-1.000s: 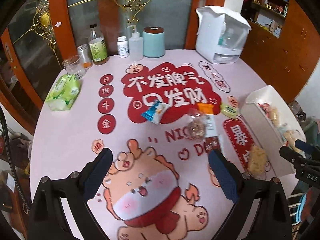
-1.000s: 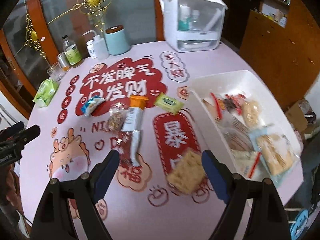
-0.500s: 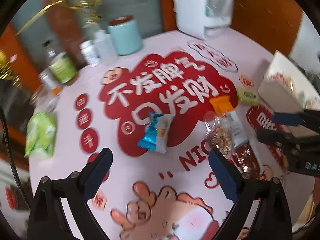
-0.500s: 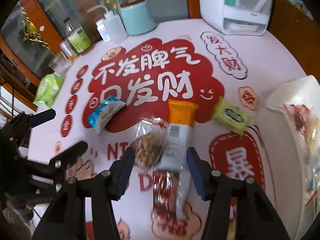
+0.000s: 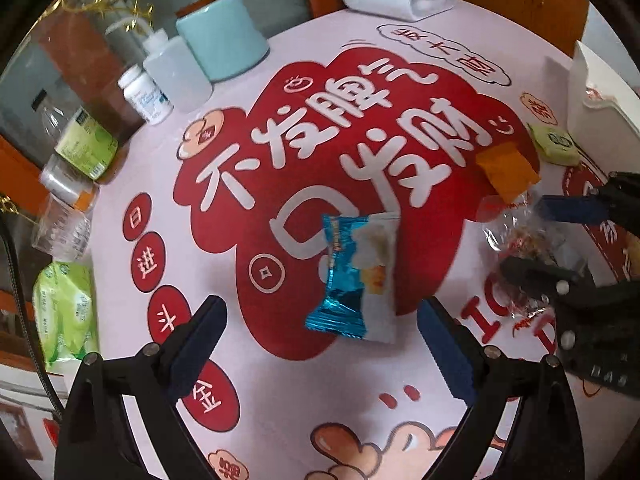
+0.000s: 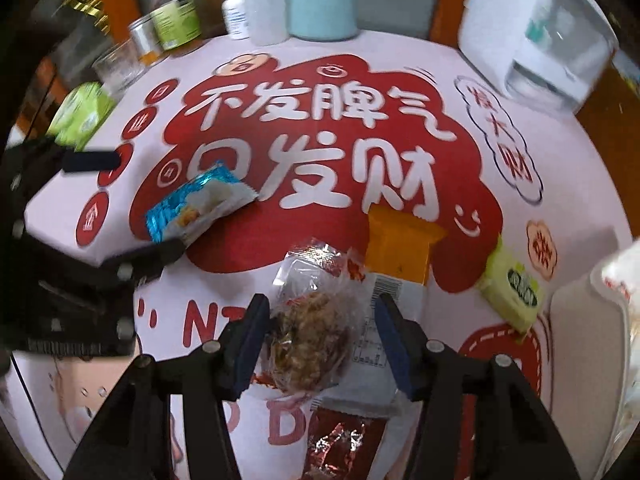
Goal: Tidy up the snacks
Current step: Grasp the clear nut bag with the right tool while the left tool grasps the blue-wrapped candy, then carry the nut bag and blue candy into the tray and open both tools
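Observation:
A blue and white snack packet [image 5: 356, 276] lies on the printed tablecloth, just ahead of my left gripper [image 5: 320, 348], which is open and empty, its fingers either side of the packet's near end. The packet also shows in the right wrist view [image 6: 196, 206]. My right gripper [image 6: 320, 340] is open with its fingers straddling a clear bag of nut brittle [image 6: 316, 328]; I cannot tell if the pads touch it. An orange-ended long packet [image 6: 400, 256], a red foil packet [image 6: 340, 444] and a small green packet [image 6: 516, 292] lie beside it.
A white tray [image 6: 580, 320] holding snacks stands at the right edge. At the table's back stand a teal canister [image 6: 322, 4], bottles [image 6: 176, 12], a glass [image 6: 116, 66] and a white appliance [image 6: 536, 32]. A green wipes pack [image 5: 64, 320] lies at the left.
Both grippers have moved forward and down toward the table. The left now frames the blue packet; the right has narrowed and come around the clear brittle bag.

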`<act>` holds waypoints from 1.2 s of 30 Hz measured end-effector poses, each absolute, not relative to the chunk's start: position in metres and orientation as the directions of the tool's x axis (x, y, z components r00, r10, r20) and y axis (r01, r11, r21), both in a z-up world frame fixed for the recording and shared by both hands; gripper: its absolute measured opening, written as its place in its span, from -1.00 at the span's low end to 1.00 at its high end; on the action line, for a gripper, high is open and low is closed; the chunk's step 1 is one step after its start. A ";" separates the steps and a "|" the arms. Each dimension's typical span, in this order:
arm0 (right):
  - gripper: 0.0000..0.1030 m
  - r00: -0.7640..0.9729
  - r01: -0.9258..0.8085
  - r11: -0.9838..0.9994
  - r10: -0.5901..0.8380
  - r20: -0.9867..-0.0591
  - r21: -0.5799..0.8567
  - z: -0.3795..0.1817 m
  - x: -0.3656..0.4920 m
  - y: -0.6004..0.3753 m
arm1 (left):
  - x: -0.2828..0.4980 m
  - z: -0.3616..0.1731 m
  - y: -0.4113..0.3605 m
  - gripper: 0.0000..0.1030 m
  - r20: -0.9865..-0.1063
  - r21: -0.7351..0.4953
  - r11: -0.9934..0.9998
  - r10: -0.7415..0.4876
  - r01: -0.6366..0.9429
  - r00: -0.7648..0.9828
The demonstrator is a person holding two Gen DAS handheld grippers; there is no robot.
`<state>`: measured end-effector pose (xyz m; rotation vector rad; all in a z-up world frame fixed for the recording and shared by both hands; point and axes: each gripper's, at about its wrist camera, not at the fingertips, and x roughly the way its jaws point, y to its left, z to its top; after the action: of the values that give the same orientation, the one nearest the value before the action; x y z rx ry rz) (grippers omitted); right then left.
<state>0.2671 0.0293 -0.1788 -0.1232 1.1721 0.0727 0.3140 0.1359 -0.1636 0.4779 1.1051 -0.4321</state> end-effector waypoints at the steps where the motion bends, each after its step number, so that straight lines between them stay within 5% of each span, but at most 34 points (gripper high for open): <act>1: 0.10 0.390 -0.143 0.987 -0.011 -0.921 -0.072 -0.179 0.265 0.032 | 0.317 -0.165 0.138 0.87 -0.920 0.138 0.824 -0.099 0.550 0.379; 9: 0.07 0.436 -0.263 0.951 -0.034 -0.899 -0.163 -0.184 0.257 0.049 | 0.335 -0.176 0.139 0.75 -0.938 0.063 0.838 -0.137 0.543 0.320; 14: -0.07 0.454 -0.280 0.948 -0.007 -0.891 -0.150 -0.181 0.253 0.050 | 0.337 -0.188 0.131 0.23 -0.953 0.038 0.830 -0.138 0.556 0.271; 16: -0.08 0.453 -0.266 0.956 0.010 -0.891 -0.125 -0.180 0.250 0.047 | 0.336 -0.188 0.131 -0.26 -0.952 0.008 0.833 -0.163 0.553 0.259; 19: -0.09 0.438 -0.241 0.969 0.061 -0.897 -0.052 -0.176 0.244 0.041 | 0.333 -0.186 0.129 -0.44 -0.952 0.035 0.842 -0.136 0.539 0.276; 36: -0.09 0.610 -0.086 0.980 0.196 -0.768 0.181 -0.057 0.142 -0.040 | 0.237 -0.064 0.107 -0.52 -0.888 0.072 0.865 -0.171 0.497 0.427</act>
<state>0.1417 -0.0403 -0.0568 0.1307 0.9011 0.1633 0.2367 0.1073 -0.0639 0.3479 1.0530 -0.4279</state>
